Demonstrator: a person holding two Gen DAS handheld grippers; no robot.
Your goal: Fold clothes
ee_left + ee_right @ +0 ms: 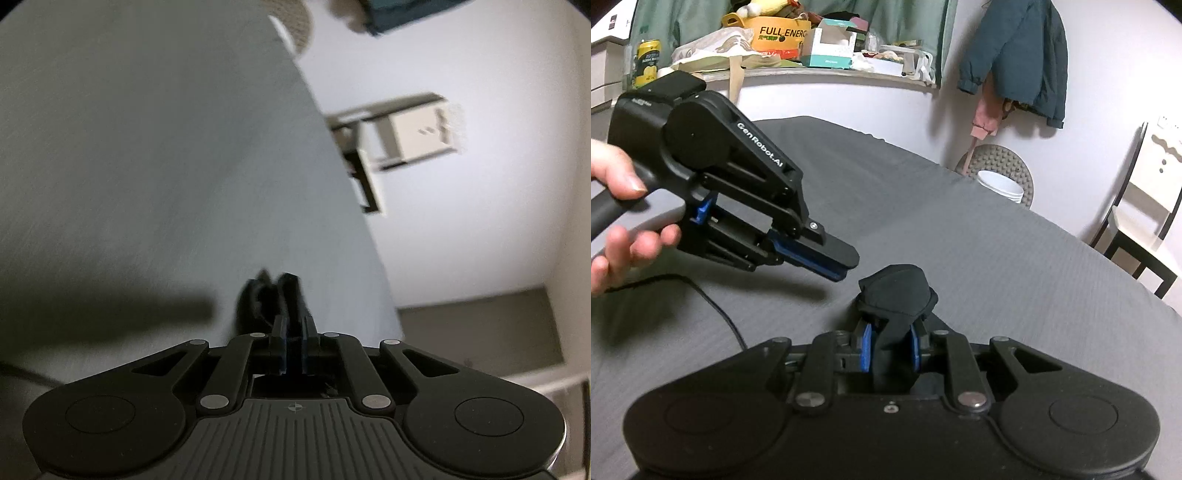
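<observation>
The right gripper (890, 332) is clenching a bunched black garment (897, 291) between its blue-padded fingers (866, 345), the cloth bulging out just above the grey-covered table (960, 240). The left gripper (833, 260), held by a person's hand (617, 236), is hovering over the table just to the left of the garment, apart from it, its fingers pressed together with nothing between them. In the left wrist view the same left gripper (291, 291) is showing its fingers drawn close, and the picture is blurred. A black cable (716, 306) is lying on the table left of the garment. Beyond the table's far edge, a stack of white bowls (1001, 184) is sitting on a chair, with a dark teal jacket (1023, 55) hanging on the wall above.
</observation>
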